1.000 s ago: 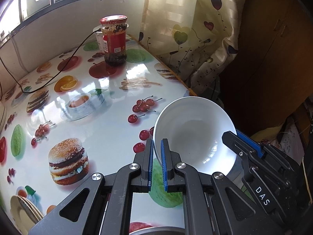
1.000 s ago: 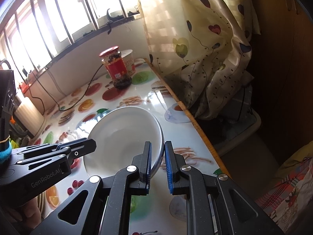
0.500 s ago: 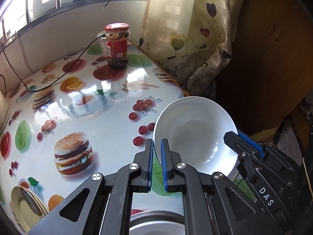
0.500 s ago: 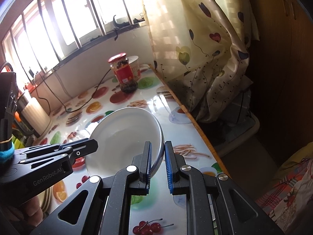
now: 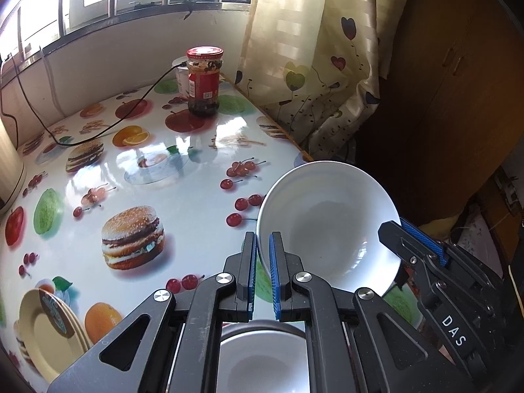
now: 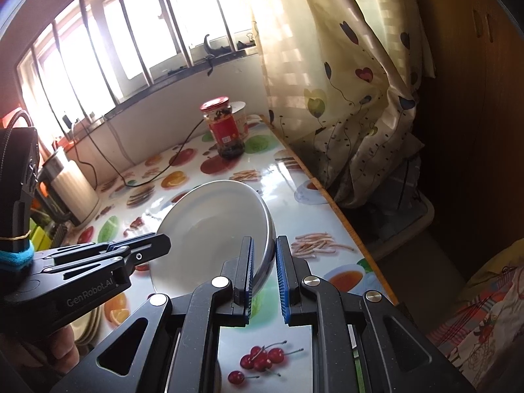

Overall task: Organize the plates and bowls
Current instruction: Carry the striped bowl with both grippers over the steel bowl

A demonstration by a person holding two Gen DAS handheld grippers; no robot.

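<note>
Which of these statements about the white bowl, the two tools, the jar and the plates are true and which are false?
1. Both tools grip the white bowl: left tool, right tool. True.
2. The bowl rests flat on the table. False; it is held tilted above it.
3. The red-lidded jar lies on its side. False; it stands upright.
4. Yellow plates sit stacked near the table edge. True.
</note>
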